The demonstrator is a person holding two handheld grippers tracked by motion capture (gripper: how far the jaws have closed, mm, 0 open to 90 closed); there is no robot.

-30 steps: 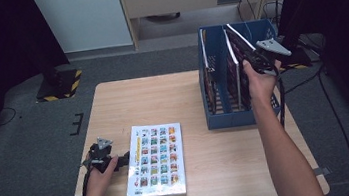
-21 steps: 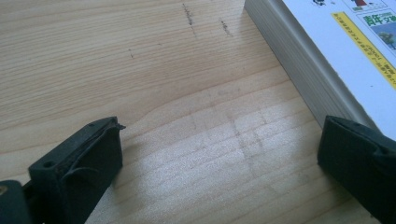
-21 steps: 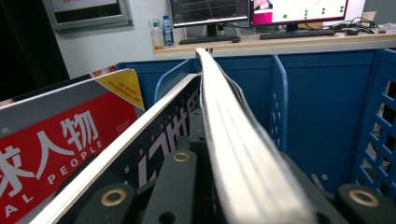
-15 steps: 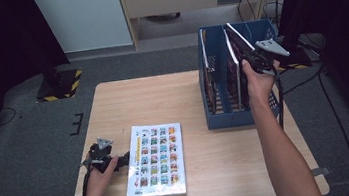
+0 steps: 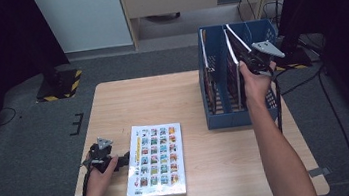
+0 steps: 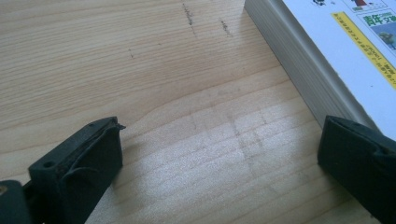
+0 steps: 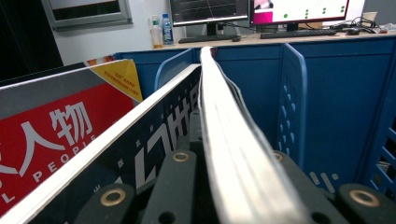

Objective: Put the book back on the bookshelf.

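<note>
A white picture book (image 5: 155, 158) lies flat at the front of the wooden table (image 5: 162, 99). My left gripper (image 5: 125, 159) rests on the table at the book's left edge. In the left gripper view its jaws stand wide open (image 6: 219, 158), with bare wood between them and the book's page edge (image 6: 308, 70) by the right jaw. My right gripper (image 5: 253, 60) is shut on a thin magazine (image 5: 236, 40), held tilted over the blue file rack (image 5: 225, 117). The right gripper view looks along the magazine's edge (image 7: 219, 116), pinched between the jaws (image 7: 219, 186).
Other magazines stand in the rack: a red one (image 7: 56, 135) and a black one (image 7: 154, 135), with blue dividers (image 7: 289, 93) to the right. Cables trail on the floor right of the table. A desk with monitors lies beyond the rack.
</note>
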